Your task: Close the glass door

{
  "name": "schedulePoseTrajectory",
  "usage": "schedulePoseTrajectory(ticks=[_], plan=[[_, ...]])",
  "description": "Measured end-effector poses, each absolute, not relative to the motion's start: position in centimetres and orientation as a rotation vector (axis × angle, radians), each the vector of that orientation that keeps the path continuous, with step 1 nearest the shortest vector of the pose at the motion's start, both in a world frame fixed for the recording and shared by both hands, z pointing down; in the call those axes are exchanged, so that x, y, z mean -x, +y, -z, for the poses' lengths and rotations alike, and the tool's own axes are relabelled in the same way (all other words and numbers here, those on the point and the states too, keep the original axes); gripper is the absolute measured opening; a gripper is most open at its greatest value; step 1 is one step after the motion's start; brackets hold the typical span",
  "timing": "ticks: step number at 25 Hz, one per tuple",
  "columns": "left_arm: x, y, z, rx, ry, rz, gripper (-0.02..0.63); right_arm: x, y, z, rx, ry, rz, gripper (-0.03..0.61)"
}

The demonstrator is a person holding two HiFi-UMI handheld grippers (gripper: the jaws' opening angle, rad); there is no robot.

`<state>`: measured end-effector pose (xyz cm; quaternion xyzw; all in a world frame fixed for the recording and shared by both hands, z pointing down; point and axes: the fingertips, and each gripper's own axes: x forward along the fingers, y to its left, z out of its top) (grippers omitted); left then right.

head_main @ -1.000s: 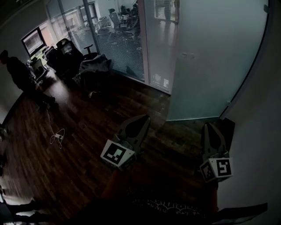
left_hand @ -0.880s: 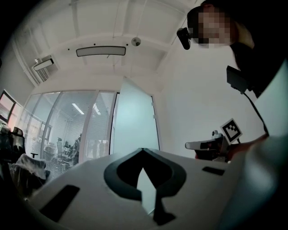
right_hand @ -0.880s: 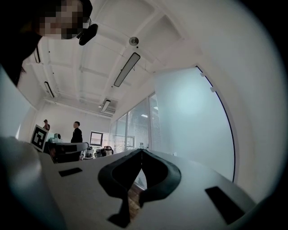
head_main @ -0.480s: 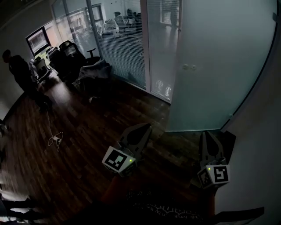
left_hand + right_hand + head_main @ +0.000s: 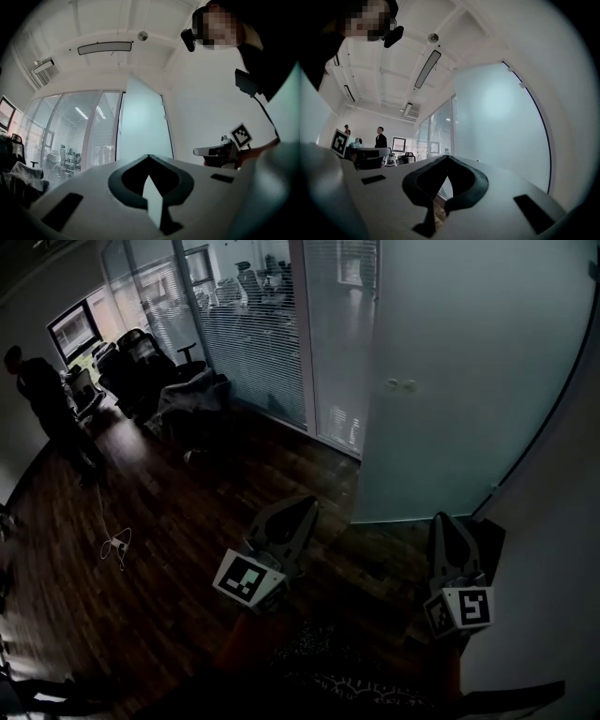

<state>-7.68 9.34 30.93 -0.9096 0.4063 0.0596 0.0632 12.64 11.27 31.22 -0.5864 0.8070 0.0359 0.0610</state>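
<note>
Dark wood floor (image 5: 169, 521) fills the left, with a person (image 5: 42, 395) standing at upper left. At lower centre the left gripper (image 5: 302, 510) has its jaws together on nothing. At lower right the right gripper (image 5: 441, 521) is likewise closed and empty. Both point toward the frosted glass door (image 5: 469, 381), upper right, swung open, probably lined up for a push.

The glass door (image 5: 469, 381) stands in front of you, and the wall (image 5: 553, 559) is at your right, just beside the door's far edge. Your left gripper (image 5: 304, 504) and right gripper (image 5: 442, 519) are side by side before the door, apart from it. Left of the door runs the partition (image 5: 253, 343). The chairs (image 5: 141, 367) stand before the partition, and a person (image 5: 42, 404) is left of them. A cable (image 5: 117, 545) lies on the floor (image 5: 187, 502), left of your left gripper.
</note>
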Motion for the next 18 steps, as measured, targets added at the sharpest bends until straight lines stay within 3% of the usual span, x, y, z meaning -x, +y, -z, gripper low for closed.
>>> schedulePoseTrajectory(ticks=[18], plan=[[6.8,-7.4,-30.2,2.796,1.110,-0.202,0.002,-12.9,-4.3,-30.6,1.846,2.397,-0.122,0.003]])
